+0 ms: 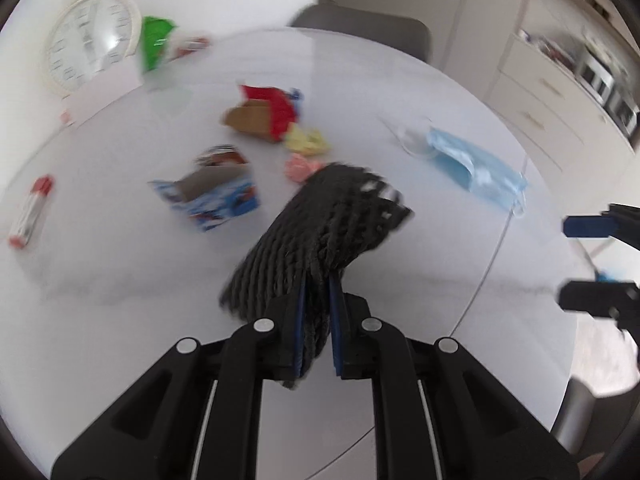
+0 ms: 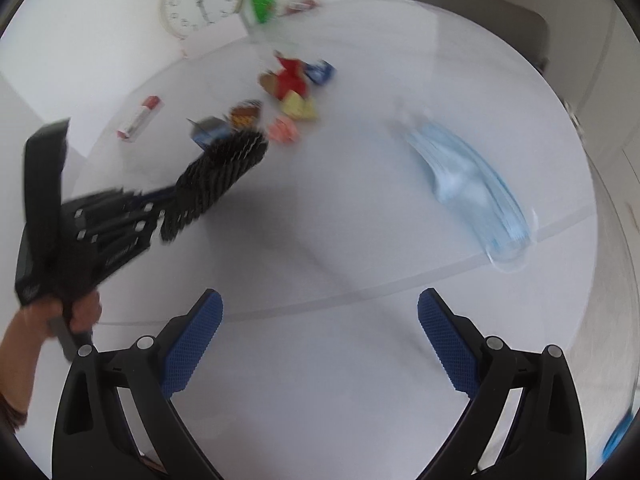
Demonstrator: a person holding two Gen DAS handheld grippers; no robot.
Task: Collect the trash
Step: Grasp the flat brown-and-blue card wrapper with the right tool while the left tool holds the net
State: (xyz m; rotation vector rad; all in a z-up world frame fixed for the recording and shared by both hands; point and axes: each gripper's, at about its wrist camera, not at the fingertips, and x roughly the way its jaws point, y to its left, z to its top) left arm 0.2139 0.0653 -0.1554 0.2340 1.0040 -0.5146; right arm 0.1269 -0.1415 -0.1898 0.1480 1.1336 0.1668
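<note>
My left gripper [image 1: 318, 280] is shut on a crumpled piece of black mesh netting [image 1: 320, 224], which it holds up off the white round table [image 1: 160, 272]; the netting [image 2: 224, 172] also shows at the left of the right wrist view. My right gripper [image 2: 320, 308] stands open above the table's near side with nothing between its fingers. A light blue face mask [image 2: 472, 184] lies ahead of it to the right, seen too as the mask [image 1: 476, 168]. A torn blue carton [image 1: 216, 196], a red and brown wrapper [image 1: 264, 114], yellow paper [image 1: 306, 142] and pink paper [image 1: 300, 166] lie mid-table.
A red and white tube [image 1: 30, 216] lies at the left. A white wall clock [image 1: 90, 42], a white card and a green packet [image 1: 154, 42] stand at the table's far edge. A grey chair [image 1: 360, 28] is behind the table, white cabinets [image 1: 560, 80] at the right.
</note>
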